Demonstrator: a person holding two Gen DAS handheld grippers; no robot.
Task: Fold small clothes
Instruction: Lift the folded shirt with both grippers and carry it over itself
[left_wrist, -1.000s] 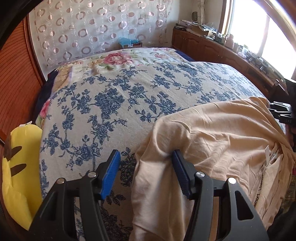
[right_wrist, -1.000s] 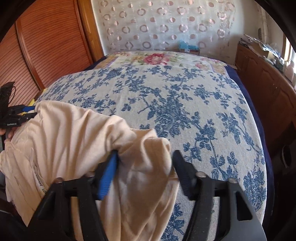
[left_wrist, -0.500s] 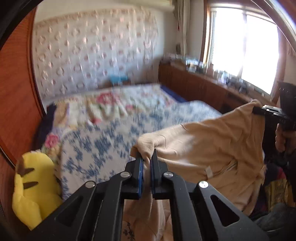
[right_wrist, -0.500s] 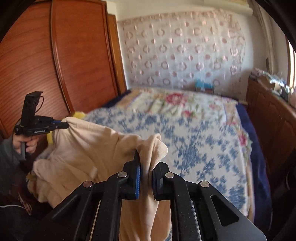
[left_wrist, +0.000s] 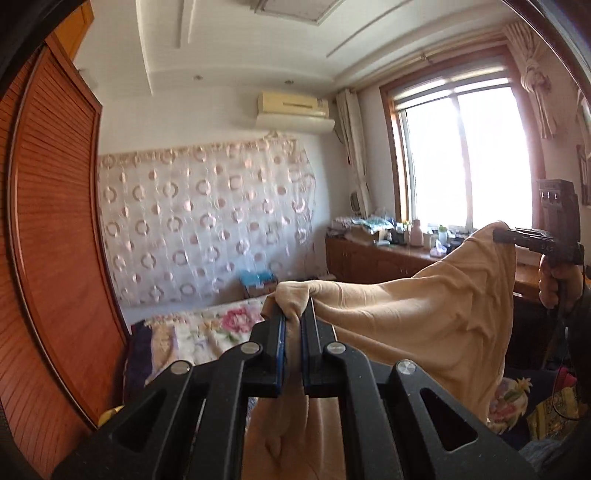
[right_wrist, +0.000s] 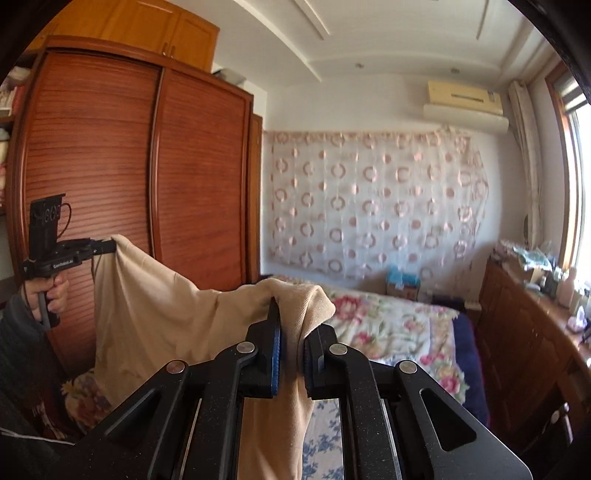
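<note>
Sunlit bedroom: a louvred wooden wardrobe (right_wrist: 110, 192) on one side, a bright window (left_wrist: 461, 155) on the other, a circle-patterned curtain (left_wrist: 199, 221) on the far wall, and a bed (right_wrist: 399, 328) with floral covers below.

Both claws are clenched on a beige garment (left_wrist: 417, 325), which hangs in the air above the bed, stretched between them. The left claw (left_wrist: 291, 321) pinches a bunched corner between its blue pads; the right claw (right_wrist: 291, 325) pinches another corner, with cloth draped over its right finger.

The step in hand looks like lifting and spreading the garment before laying it flat. To do it well, I would keep both grips firm, draw the two claws apart until the top edge runs straight with no sag, hold them level with each other, and let the body of the cloth hang free so the creases drop out before it goes down on the bed.

Only the left wrist view shows the window and the cluttered wooden sideboard (left_wrist: 369, 254) beneath it, with the right claw seen from outside in a hand (left_wrist: 554, 284). Only the right wrist view shows the wardrobe doors in full, the left claw held by a sleeved hand (right_wrist: 48, 295), and the blue-flowered sheet (right_wrist: 321, 443) directly under the cloth.
</note>
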